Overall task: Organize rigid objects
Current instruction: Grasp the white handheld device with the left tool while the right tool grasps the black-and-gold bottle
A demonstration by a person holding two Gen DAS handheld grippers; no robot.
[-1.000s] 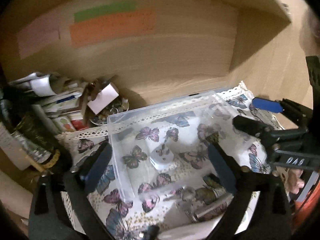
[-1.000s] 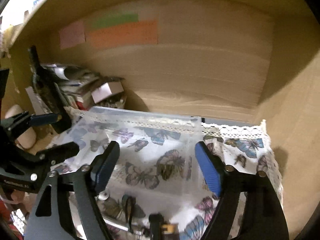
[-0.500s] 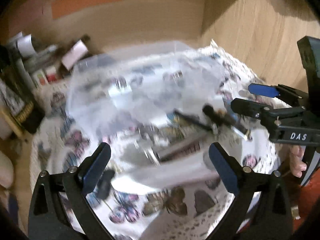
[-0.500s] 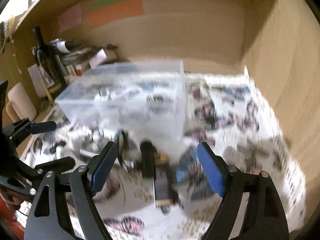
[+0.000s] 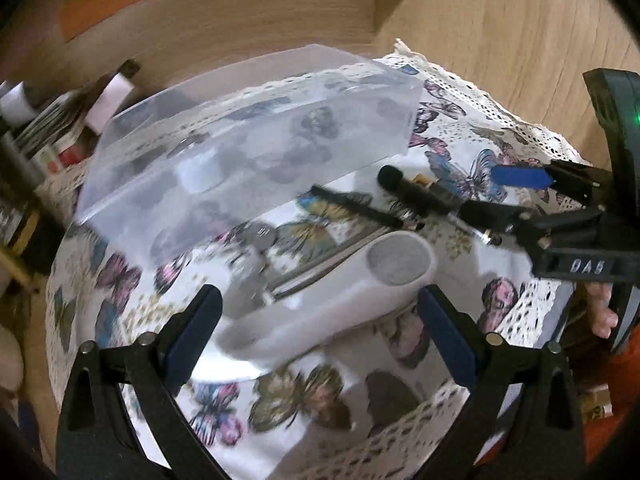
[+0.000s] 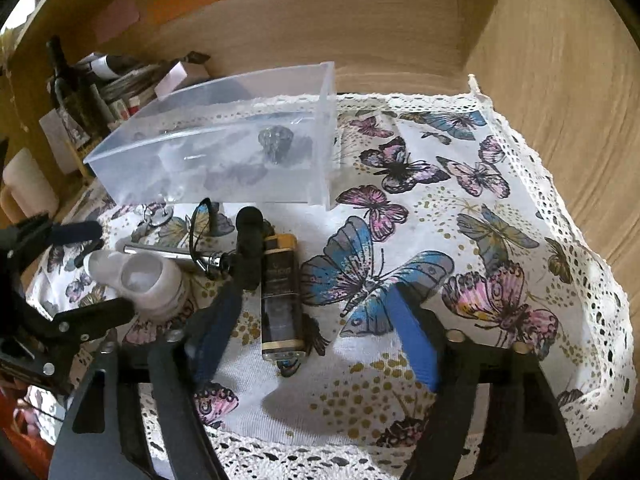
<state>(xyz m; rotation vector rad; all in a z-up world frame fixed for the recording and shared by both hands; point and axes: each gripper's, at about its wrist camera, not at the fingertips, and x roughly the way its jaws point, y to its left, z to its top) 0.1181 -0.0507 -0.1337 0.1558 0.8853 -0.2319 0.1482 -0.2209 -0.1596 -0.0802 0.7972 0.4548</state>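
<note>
A clear plastic box stands at the back of the butterfly cloth and holds a few small items. In front of it lie a dark rectangular bottle, a black stick-like object, a metal pen and a white bottle on its side. My right gripper is open, just in front of the dark bottle. My left gripper is open over the white bottle. The box also shows in the left wrist view.
Bottles, boxes and papers crowd the back left corner. Wooden walls close the back and right side. The cloth's lace edge marks the right rim. The right half of the cloth holds nothing.
Both grippers have pulled back from over the box toward the front of the cloth. The loose items in front of the box have come into view. Both stayed open.
</note>
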